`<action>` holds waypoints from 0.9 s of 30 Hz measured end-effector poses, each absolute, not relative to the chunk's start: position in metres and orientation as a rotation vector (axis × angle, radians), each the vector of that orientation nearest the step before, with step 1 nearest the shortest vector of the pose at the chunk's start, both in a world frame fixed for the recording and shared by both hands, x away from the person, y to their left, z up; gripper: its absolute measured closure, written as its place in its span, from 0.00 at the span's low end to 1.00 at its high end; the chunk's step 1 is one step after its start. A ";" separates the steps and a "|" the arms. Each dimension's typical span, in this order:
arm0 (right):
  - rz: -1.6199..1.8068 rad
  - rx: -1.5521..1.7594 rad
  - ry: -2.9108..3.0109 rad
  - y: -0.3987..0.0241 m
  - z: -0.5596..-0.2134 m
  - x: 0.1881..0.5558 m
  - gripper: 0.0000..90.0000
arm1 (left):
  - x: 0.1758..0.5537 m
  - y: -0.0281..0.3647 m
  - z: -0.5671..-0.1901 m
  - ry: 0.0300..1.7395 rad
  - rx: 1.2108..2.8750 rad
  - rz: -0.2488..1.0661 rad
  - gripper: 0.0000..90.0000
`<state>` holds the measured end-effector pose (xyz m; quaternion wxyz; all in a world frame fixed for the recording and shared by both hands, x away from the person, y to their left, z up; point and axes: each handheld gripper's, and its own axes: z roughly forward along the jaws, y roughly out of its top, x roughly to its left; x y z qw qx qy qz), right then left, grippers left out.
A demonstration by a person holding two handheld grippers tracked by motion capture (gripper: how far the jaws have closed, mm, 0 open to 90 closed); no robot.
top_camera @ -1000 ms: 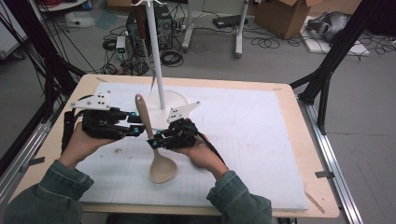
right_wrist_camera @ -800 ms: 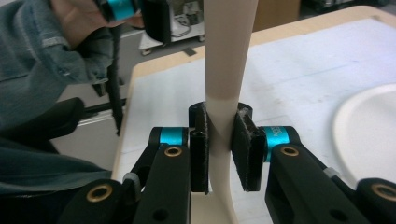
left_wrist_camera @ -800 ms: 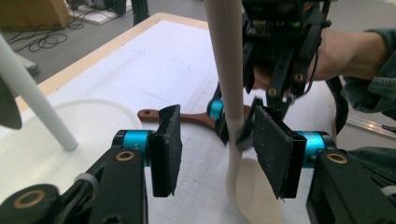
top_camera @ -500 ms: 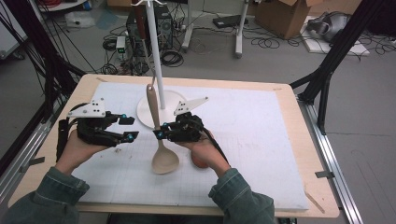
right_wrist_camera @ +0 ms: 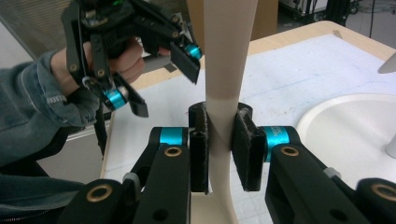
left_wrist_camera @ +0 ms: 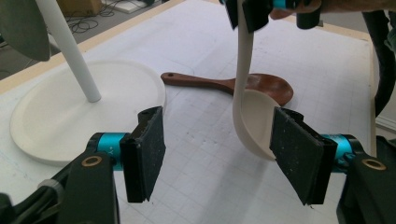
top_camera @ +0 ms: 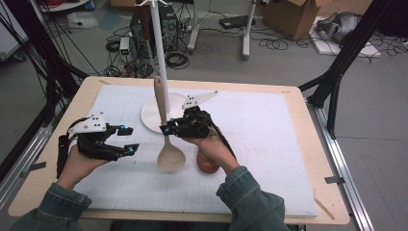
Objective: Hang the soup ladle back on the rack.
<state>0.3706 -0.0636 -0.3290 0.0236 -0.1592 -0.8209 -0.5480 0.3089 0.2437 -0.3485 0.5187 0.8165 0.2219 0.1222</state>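
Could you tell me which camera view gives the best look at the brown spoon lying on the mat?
The left gripper view: the brown spoon lies flat there, handle to bowl, partly behind the pale ladle. The high view shows just a bit of its bowl beside the right hand. I cannot make it out in the right gripper view.

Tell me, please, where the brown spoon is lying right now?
In the high view the brown spoon lies on the white mat, right of the pale spoon's bowl, mostly hidden beneath the right hand.

A wooden table (top_camera: 308, 159) carries a white gridded mat (top_camera: 269, 144); on the mat rest a round white stand base (top_camera: 150, 115) and a brown spoon (left_wrist_camera: 224, 85).
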 end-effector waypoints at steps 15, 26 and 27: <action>-1.709 -0.467 -2.573 -0.064 -0.306 0.383 0.87 | 0.300 0.252 -0.368 0.587 1.943 0.356 0.32; -1.711 -0.450 -2.587 -0.061 -0.294 0.388 0.87 | 0.297 0.258 -0.382 0.618 1.947 0.358 0.31; -1.714 -0.449 -2.591 -0.060 -0.294 0.389 0.87 | 0.296 0.258 -0.382 0.618 1.951 0.364 0.30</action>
